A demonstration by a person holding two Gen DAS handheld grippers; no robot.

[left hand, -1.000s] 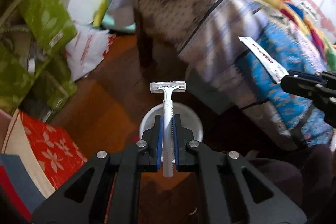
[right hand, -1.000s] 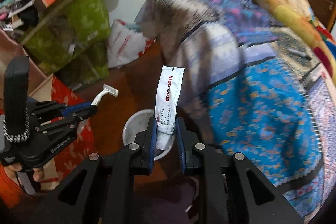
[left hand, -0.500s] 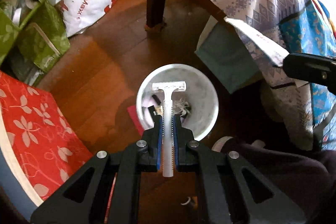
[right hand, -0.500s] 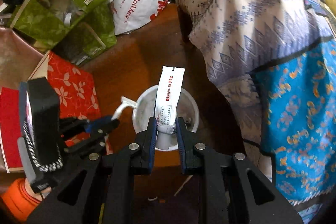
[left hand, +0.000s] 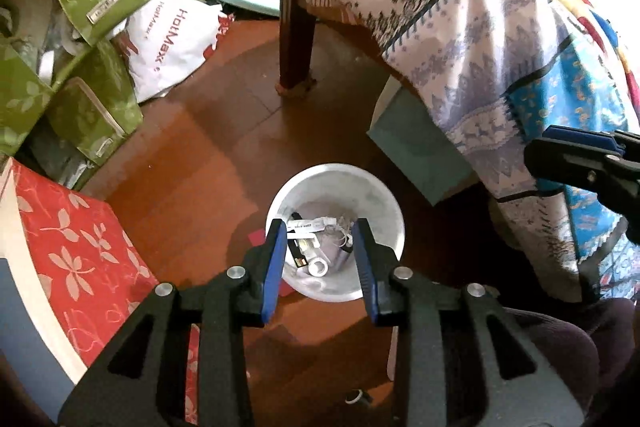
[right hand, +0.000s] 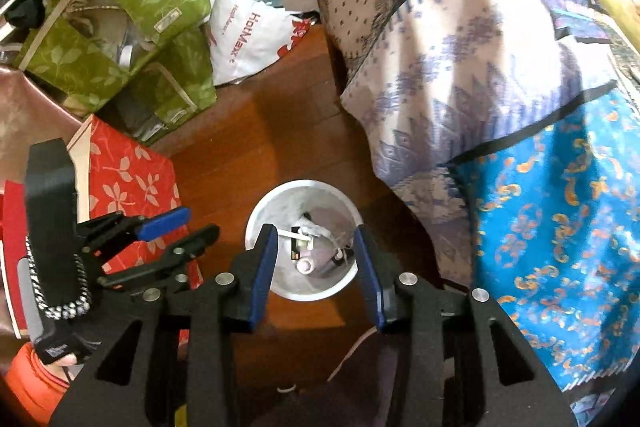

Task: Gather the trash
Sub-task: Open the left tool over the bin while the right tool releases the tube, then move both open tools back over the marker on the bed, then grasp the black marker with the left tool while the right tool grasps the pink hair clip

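A small white waste bin stands on the wooden floor and holds several bits of trash, among them a white wrapper. It also shows in the right wrist view. My left gripper is open and empty right above the bin. My right gripper is open and empty above the same bin. The left gripper also shows in the right wrist view, and the right gripper's fingers show at the right edge of the left wrist view.
A bed with patterned white and blue sheets overhangs the right side; its wooden leg stands beyond the bin. Green leaf-print bags, a white HotMax bag and a red floral box crowd the left.
Both grippers opened over the bin. The white razor left my left gripper and the white sachet left my right one; both dropped into the bin.
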